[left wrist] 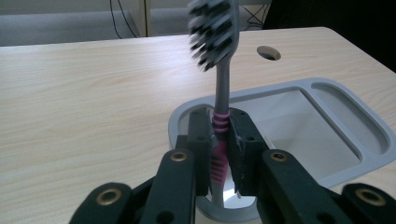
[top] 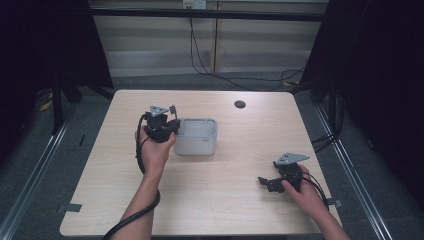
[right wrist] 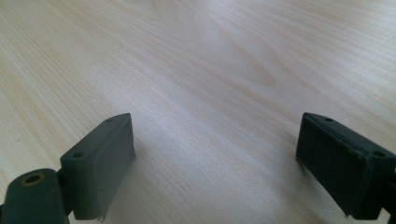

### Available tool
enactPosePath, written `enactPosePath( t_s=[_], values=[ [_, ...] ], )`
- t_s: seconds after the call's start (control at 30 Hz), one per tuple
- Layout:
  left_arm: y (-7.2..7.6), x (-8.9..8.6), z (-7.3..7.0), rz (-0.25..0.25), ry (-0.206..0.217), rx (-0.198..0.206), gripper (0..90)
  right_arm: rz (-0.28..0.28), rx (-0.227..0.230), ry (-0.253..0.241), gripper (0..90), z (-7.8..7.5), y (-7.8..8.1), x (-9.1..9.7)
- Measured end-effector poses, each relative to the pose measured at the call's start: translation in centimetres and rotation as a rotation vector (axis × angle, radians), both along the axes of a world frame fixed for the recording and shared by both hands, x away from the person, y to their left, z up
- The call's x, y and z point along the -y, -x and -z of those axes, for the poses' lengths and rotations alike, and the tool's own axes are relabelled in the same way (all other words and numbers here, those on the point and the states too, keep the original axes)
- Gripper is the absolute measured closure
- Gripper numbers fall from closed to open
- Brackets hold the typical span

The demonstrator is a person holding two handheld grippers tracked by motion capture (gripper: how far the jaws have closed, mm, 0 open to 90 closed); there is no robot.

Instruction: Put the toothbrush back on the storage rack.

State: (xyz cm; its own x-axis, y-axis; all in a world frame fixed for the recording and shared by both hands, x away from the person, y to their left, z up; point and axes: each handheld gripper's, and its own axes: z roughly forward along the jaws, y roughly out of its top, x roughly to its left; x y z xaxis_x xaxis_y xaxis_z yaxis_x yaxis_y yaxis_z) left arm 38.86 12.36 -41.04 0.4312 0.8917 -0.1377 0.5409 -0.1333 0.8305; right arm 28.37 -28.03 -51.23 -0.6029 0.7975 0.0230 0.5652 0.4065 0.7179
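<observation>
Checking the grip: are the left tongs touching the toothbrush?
Touching. The left gripper view shows the left tongs with both pads pressed against the toothbrush handle's pink grip.

A pale wooden table stands on grey floor before a beige panelled wall.

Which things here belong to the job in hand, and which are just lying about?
In the job:
toothbrush
grey holder tray
left gripper, shut on the toothbrush

Lying about:
right gripper, open over bare table
table's cable hole
</observation>
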Motion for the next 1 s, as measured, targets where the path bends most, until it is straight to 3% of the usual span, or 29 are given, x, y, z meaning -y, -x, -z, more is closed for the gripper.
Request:
enactPosePath(
  t_s=[1.0],
  values=[
    [0.07,0.11,0.03,0.015,-0.012,-0.01,78.6,0.0,0.0,0.0,10.9,0.0,0.0,0.0]
  ],
)
